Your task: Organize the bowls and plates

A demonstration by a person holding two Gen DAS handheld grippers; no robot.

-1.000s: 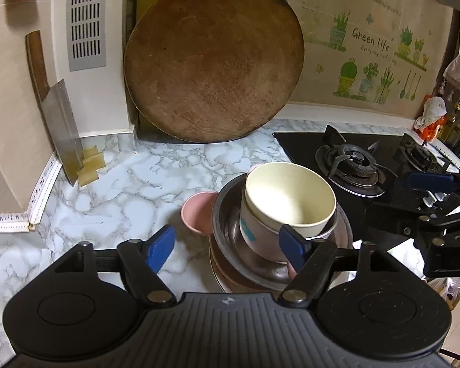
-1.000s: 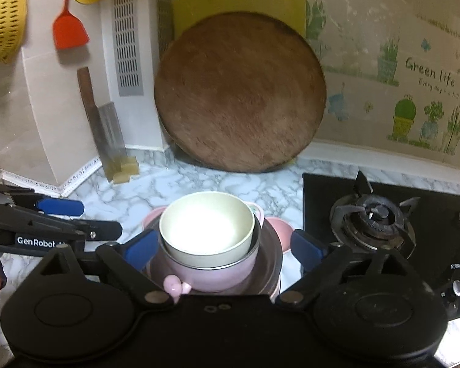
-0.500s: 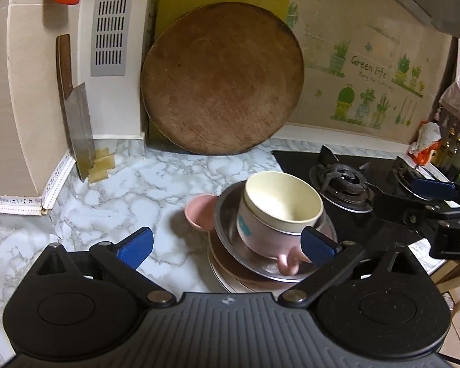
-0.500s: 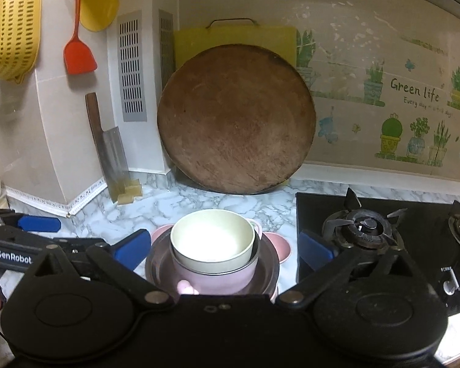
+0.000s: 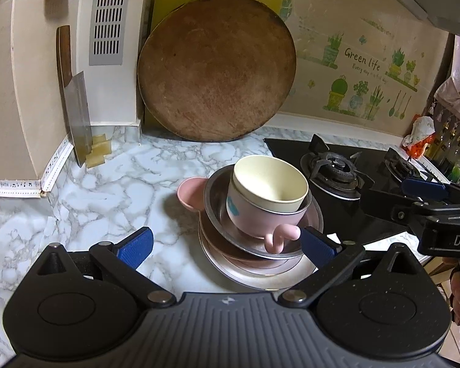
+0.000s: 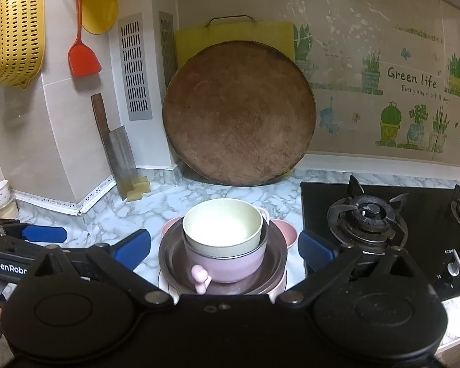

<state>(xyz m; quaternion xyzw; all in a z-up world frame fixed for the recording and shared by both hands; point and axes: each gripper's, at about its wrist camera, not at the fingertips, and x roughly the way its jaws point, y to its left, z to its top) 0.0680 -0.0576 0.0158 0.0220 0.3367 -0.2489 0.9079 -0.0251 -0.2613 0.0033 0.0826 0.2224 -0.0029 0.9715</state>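
Stack built on the bench; both tools clear of it.

Left tool (image 5: 227, 247): jaws have just been opening, now spread wide, nothing held. On the bench (image 5: 113, 190), left of the hob (image 5: 331, 165), stands the stack: cream bowl (image 5: 270, 184) in pink cup (image 5: 254, 217), in steel bowl (image 5: 217, 202), on plates (image 5: 230, 271). Right tool (image 6: 224, 250): likewise just opened wide, empty. Judged: stacking done or nearly; next move calls for checking the tilted steel bowl sits level.
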